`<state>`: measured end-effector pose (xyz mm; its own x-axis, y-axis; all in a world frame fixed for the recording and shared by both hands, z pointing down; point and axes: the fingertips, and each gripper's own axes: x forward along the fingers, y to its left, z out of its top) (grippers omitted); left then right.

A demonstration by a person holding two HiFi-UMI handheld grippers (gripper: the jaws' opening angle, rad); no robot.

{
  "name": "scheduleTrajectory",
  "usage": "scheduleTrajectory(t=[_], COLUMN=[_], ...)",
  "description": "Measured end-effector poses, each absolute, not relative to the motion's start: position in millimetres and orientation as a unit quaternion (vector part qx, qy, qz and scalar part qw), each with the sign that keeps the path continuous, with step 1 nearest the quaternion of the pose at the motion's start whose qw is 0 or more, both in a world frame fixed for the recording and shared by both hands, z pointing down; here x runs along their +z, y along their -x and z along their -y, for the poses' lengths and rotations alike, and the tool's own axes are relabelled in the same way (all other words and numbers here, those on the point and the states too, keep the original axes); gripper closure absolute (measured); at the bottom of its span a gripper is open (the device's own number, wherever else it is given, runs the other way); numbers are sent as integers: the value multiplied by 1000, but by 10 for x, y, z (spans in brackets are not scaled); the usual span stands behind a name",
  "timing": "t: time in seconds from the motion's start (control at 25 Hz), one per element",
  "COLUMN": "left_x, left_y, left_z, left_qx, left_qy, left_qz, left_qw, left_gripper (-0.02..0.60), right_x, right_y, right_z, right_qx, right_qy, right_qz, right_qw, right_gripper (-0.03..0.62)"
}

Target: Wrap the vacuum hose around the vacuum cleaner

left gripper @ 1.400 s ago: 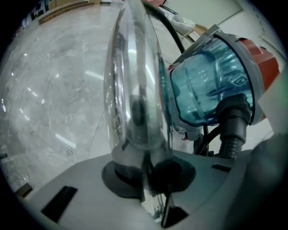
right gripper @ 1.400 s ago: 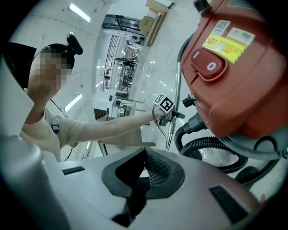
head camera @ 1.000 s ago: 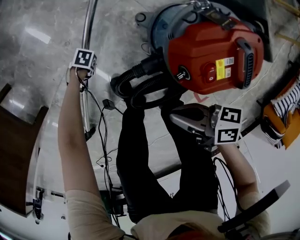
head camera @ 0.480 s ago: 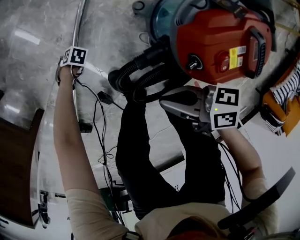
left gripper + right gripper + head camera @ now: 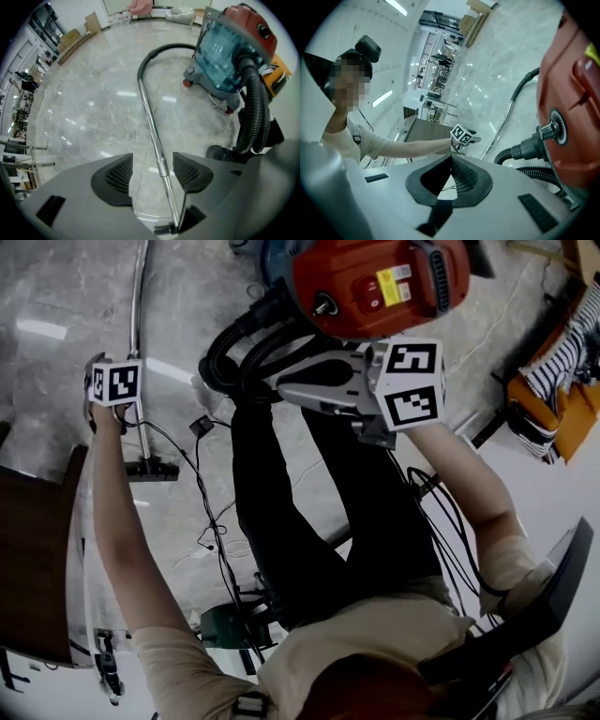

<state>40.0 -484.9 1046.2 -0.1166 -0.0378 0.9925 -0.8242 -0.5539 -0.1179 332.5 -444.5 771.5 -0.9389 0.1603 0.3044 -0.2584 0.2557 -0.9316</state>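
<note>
Grey marbled floor [image 5: 84, 103] carries the canister vacuum cleaner [image 5: 225, 56], a red lid over a translucent blue drum. A yellow label [image 5: 394, 284] on the lid is too small to read. Its black ribbed hose [image 5: 255, 108] leaves the lid's front port and loops on the floor beside the cleaner, not wrapped round it. The chrome wand tube [image 5: 151, 126] lies along the floor. The left gripper [image 5: 152, 164] points straight down over that tube. Its jaws have just been opening, and the tube shows between them, clear of both pads. The right gripper [image 5: 451, 159], held near level by the lid, is closed on nothing.
</note>
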Motion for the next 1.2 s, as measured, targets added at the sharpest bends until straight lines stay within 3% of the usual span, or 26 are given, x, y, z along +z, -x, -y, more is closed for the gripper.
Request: scheduleTrajectory(t=[0.2,0.28,0.44,0.52,0.8,1.0,1.2], left_x=[9160,8588,7620,7174,5982,5507,5042], left_y=[-892,-1245,-1991,-2334,-2992,-3258,-3259], left_z=[4990,4945,4761,4694,4795,4999,4930], left_qx=[506,445,339,288,241,287,279], left_qy=[-684,-718,-763,-779,-818,-824,-823], left_qz=[433,441,450,453,465,460,460], left_qw=[298,302,317,324,236,163,185], left_gripper=[314,353,470,576,577,577,577], right_x=[7185,6973,6523,6308,5652,5235,4738], right_y=[-3427,-3491,-3602,-3645,-3715,-3947,-3933], right_z=[4524,4500,4459,4480,4550,4719,4619], right_qx=[609,611,608,605,584,584,603], right_qy=[-30,-26,-22,-21,3,18,32], right_qz=[777,776,781,785,806,809,797], right_qw=[156,151,141,132,96,61,27], right_gripper=[591,591,591,591,591,591,591])
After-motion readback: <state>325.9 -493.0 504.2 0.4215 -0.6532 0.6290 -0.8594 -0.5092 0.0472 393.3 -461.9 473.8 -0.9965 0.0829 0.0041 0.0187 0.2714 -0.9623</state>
